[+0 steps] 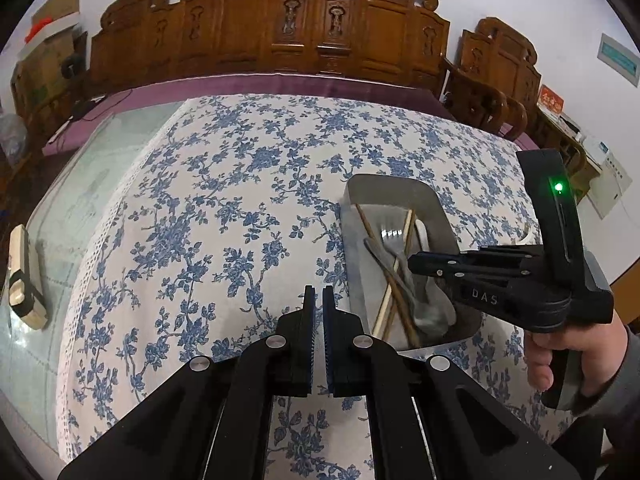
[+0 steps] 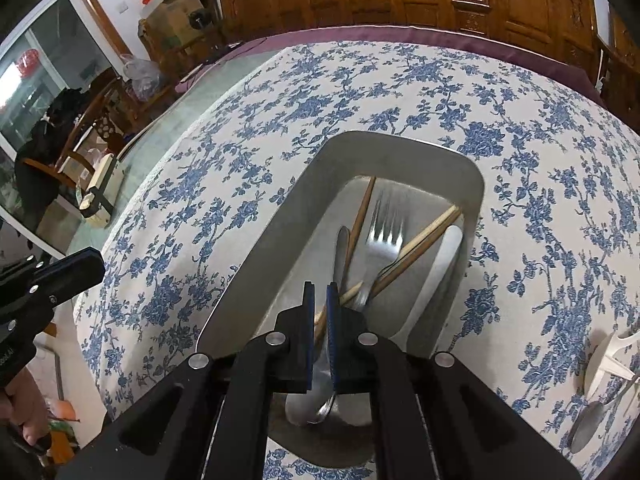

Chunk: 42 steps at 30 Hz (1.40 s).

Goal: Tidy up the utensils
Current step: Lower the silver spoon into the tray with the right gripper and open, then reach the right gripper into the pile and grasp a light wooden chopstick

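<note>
Right hand-held gripper (image 2: 319, 292) hangs over the metal tray (image 2: 256, 236), jaws nearly closed, apparently gripping nothing. Fork (image 2: 382, 240), chopsticks (image 2: 424, 240) and spoons lie inside at twelve o'clock. Left hand-held gripper (image 1: 319, 296) is closed, empty. Withdraw straight up, avoiding the crossed handles.

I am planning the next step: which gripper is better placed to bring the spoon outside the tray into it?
Probably the right. The right gripper hangs over the metal tray, and the loose spoon lies on its side. The left gripper is shut over bare tablecloth, across the tray.
</note>
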Tool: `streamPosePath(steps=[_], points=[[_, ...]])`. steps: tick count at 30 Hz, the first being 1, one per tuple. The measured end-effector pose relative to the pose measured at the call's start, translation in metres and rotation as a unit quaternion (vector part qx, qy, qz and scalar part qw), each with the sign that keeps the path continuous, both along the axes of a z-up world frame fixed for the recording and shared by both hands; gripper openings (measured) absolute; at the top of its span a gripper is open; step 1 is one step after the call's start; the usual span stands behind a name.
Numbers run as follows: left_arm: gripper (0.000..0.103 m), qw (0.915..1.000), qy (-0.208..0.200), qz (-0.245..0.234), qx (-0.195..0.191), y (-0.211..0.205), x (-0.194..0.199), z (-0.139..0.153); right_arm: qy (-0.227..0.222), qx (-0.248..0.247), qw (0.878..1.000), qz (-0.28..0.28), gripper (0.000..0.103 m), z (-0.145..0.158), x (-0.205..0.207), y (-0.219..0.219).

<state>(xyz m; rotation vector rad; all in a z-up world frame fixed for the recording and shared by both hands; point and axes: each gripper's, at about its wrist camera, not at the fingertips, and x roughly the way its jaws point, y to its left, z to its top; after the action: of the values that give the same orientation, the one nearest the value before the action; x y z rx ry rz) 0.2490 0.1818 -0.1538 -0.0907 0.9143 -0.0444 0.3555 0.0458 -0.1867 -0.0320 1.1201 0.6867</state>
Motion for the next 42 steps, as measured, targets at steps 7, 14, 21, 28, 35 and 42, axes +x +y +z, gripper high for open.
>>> streamPosePath(steps=[7,14,21,28,35,42], points=[[0.004,0.9999,-0.004,-0.01,-0.002,-0.018,-0.001,0.007,-0.037,0.006,0.999,-0.009,0.009,0.027,-0.016,-0.04],[0.028,0.9994,-0.007,-0.031,-0.009,-0.052,0.002,0.01,-0.064,-0.005,0.997,-0.044,0.025,0.042,-0.041,-0.123],[0.04,0.9978,-0.007,-0.064,-0.015,-0.094,0.01,0.006,-0.051,-0.034,0.992,-0.114,0.034,0.025,-0.044,-0.211],[0.049,0.9956,0.0,-0.09,-0.024,-0.129,0.017,-0.001,-0.028,-0.053,0.985,-0.16,0.038,-0.005,-0.036,-0.255],[0.049,0.9935,0.01,-0.111,-0.025,-0.158,0.022,-0.011,-0.004,-0.043,0.978,-0.206,0.038,-0.019,-0.014,-0.289],[0.049,0.9917,0.018,-0.125,-0.025,-0.176,0.024,-0.018,0.04,-0.032,0.968,-0.246,0.038,-0.038,0.012,-0.305]])
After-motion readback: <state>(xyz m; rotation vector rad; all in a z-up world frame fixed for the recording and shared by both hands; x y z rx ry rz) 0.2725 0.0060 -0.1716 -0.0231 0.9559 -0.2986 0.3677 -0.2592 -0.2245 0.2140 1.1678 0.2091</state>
